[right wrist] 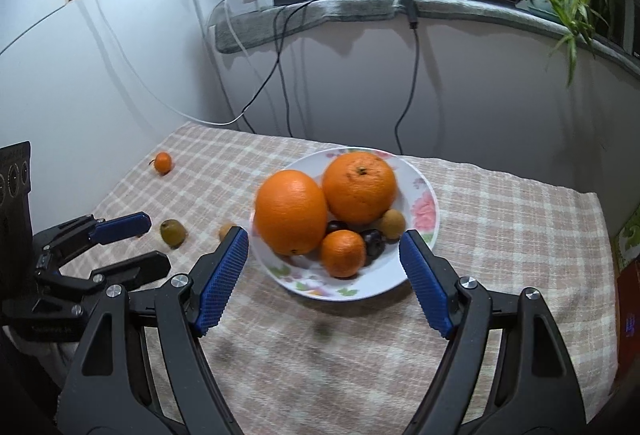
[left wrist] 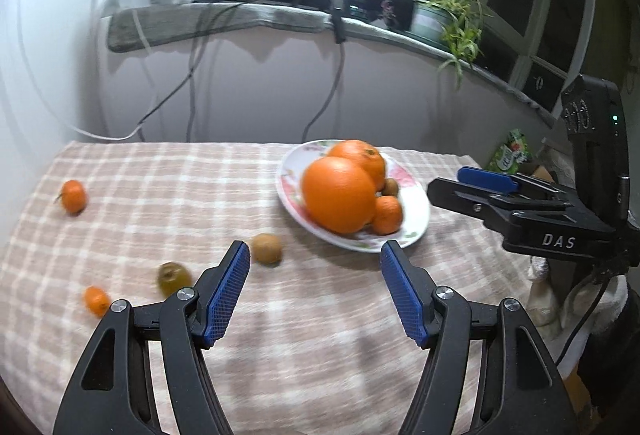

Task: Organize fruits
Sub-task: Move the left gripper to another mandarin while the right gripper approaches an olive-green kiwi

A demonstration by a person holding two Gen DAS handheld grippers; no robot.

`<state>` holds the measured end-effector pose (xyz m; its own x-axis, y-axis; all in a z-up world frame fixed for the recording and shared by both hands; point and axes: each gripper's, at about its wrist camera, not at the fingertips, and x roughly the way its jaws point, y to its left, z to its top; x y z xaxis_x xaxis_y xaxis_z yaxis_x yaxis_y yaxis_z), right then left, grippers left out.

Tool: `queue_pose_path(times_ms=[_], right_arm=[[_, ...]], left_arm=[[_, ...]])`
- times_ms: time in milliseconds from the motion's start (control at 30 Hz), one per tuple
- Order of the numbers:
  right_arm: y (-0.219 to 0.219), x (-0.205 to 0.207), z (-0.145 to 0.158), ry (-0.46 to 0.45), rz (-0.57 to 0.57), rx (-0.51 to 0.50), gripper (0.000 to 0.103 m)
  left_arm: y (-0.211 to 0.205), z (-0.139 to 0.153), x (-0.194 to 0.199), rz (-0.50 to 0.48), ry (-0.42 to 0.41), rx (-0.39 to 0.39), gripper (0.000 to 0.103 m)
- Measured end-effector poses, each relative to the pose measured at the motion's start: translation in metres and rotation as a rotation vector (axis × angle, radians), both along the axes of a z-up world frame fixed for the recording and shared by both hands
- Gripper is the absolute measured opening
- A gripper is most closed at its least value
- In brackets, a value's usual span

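Four loose fruits: a kiwi [left wrist: 267, 249] just ahead of the left claw [left wrist: 315, 254] near its left fingertip, a greenish pear-like fruit [left wrist: 173, 278] and a small mandarin [left wrist: 96, 300] to that claw's left, and another mandarin [left wrist: 73, 196] far off to its left; all are judged not yet gathered.
Plate [right wrist: 424, 191]: set directly ahead of the right claw [right wrist: 323, 239], just beyond its tips, on the checked cloth [right wrist: 500, 211] covering the bench.
Plate contents: two large oranges [right wrist: 291, 217], a mandarin, a brown fruit and dark plums are piled together, so the plate is taken as the collecting place.
Left claw: held about half spread, with nothing between its pads.
Right claw: held wide apart and empty.
Likely reason: both are kept parted so a fruit can be taken next.
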<state>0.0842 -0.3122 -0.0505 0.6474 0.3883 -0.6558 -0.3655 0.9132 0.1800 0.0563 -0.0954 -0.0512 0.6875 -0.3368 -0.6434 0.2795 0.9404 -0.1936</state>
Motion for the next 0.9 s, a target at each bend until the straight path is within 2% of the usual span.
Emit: queue_pose_path(times_ms=[167, 700, 767, 833, 900], right_arm=[[0.019, -0.003, 0.001, 0.0, 0.038, -0.001, 0.086], [0.1, -0.004, -0.009, 0.016, 0.206, -0.032, 0.087], [0.107, -0.002, -0.012, 0.028, 0.223, -0.026, 0.087], [0.113, -0.001, -0.015, 0.043, 0.244, -0.013, 0.087], [0.119, 0.001, -0.018, 0.053, 0.257, -0.005, 0.087]], left_arm=[[0.028, -0.003, -0.005, 0.061, 0.005, 0.005, 0.068], [0.111, -0.032, -0.015, 0.215, 0.069, 0.027, 0.067], [0.118, -0.036, -0.015, 0.225, 0.079, 0.023, 0.063], [0.124, -0.039, -0.013, 0.235, 0.09, 0.015, 0.05], [0.129, -0.041, -0.011, 0.243, 0.097, 0.011, 0.049]])
